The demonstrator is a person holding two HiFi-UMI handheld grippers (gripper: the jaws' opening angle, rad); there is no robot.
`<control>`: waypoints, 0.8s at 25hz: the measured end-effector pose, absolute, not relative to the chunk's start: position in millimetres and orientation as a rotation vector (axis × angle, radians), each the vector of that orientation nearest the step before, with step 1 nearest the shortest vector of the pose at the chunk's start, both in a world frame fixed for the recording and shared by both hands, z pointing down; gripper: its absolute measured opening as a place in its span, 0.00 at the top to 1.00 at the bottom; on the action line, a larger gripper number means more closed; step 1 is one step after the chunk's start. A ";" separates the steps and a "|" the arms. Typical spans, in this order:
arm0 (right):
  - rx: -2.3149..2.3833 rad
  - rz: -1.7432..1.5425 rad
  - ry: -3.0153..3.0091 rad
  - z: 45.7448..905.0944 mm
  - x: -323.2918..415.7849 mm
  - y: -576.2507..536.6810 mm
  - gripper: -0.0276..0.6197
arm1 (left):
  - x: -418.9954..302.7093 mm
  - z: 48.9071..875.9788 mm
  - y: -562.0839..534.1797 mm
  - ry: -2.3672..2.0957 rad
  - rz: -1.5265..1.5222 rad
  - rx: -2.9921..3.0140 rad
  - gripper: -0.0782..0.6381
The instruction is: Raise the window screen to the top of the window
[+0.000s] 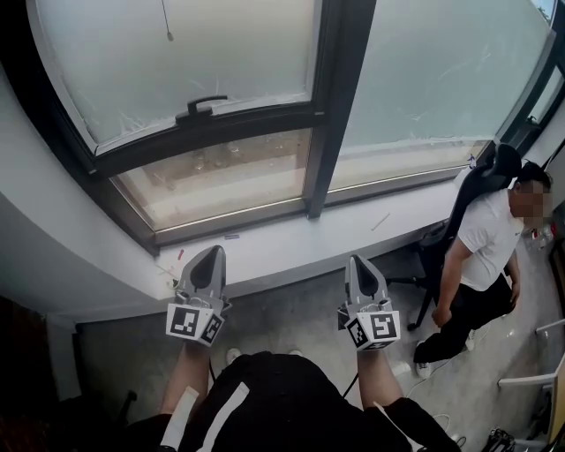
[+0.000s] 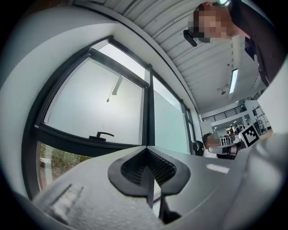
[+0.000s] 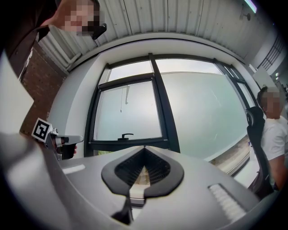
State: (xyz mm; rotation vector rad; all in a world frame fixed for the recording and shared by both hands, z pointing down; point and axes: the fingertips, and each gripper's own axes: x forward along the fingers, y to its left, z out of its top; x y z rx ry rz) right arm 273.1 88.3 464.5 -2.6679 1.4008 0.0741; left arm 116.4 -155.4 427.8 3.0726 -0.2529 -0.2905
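**Both tools closed and empty before the window**

Window: fills the view ahead of and above both tools. Its panes are frosted down to a clear strip at the foot.

Window screen: cannot be told apart from the frosted glass. The scene fits a screen drawn down and waiting to be lifted, or one already rolled to the top, so the next move stays unsettled.

Sill: just beyond the tool tips.

Left tool and right tool: side by side, jaws pressed together, holding and touching nothing.

Pull cord: hangs high in the left pane, well above the left tool.
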 end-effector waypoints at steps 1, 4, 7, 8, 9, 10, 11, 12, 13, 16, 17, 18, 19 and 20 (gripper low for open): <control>-2.663 0.077 1.406 463.3 271.6 83.4 0.95 | 111.7 428.7 -161.4 -0.267 -0.289 3.072 0.89; -2.654 0.069 1.417 462.7 262.3 66.6 0.95 | 97.9 432.1 -176.9 -0.288 -0.274 3.075 0.89; -2.641 0.061 1.423 463.9 250.5 51.7 0.95 | 87.0 435.2 -187.8 -0.292 -0.264 3.072 0.89; -2.638 0.060 1.422 464.1 248.4 46.8 0.95 | 85.8 435.7 -190.6 -0.287 -0.264 3.070 0.89; -2.637 0.061 1.422 464.2 246.1 42.5 0.95 | 84.9 436.2 -192.6 -0.278 -0.263 3.070 0.89; -2.636 0.063 1.423 464.0 243.3 38.9 0.95 | 83.9 436.7 -194.3 -0.270 -0.262 3.071 0.89; -2.636 0.065 1.425 463.7 240.5 35.7 0.95 | 82.8 437.0 -196.3 -0.263 -0.262 3.070 0.89; -2.636 0.067 1.426 463.4 238.0 32.7 0.95 | 81.7 437.1 -198.7 -0.259 -0.264 3.067 0.89; -2.636 0.067 1.427 463.0 236.1 29.7 0.95 | 80.6 436.8 -201.7 -0.256 -0.267 3.062 0.89; -2.638 0.063 1.416 462.7 232.6 23.3 0.95 | 77.8 434.7 -209.1 -0.247 -0.274 3.053 0.89; -2.638 0.062 1.414 462.6 231.5 22.1 0.95 | 76.9 434.1 -210.9 -0.247 -0.275 3.051 0.89; -2.638 0.062 1.414 462.5 230.3 20.8 0.95 | 76.1 433.6 -212.6 -0.248 -0.277 3.049 0.88; -2.639 0.062 1.417 462.4 229.1 19.4 0.95 | 75.5 433.2 -214.2 -0.249 -0.280 3.048 0.88; -2.640 0.064 1.421 462.3 228.1 17.8 0.95 | 75.3 432.9 -215.5 -0.250 -0.282 3.048 0.88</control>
